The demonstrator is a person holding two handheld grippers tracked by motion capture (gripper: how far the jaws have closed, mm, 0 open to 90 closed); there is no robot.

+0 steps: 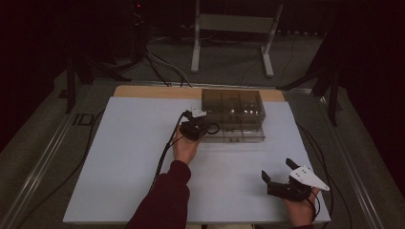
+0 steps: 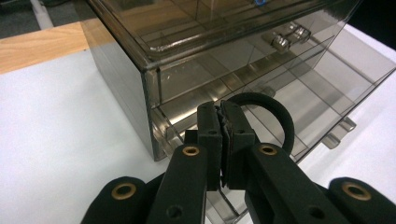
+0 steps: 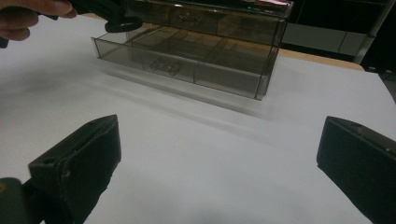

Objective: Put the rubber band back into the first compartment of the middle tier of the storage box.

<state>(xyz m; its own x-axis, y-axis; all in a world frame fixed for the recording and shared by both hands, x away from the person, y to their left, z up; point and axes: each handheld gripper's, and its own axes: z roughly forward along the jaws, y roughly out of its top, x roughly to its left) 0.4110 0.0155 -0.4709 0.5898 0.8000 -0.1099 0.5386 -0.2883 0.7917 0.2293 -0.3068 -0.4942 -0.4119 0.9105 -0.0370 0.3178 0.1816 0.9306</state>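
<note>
We see the left gripper (image 2: 223,140) with jaws pressed together on a black ring (image 2: 273,116), pinching its band, held just over the pulled-out lower drawer (image 3: 187,65) at the left front corner of the smoky clear drawer box (image 1: 232,114). The ring's loop hangs beside the jaws over the drawer's compartments. The box's left wall stands close to the gripper; a closed upper drawer with a small handle (image 2: 289,38) sits above. The right gripper (image 1: 282,177) rests near the near right edge of the white table sheet (image 1: 129,162), jaws spread wide, nothing between them, well apart from the box. Open sheet lies left and in front of the box. A wooden strip (image 1: 153,91) borders the far edge; cables (image 1: 162,157) trail along the left forearm.
</note>
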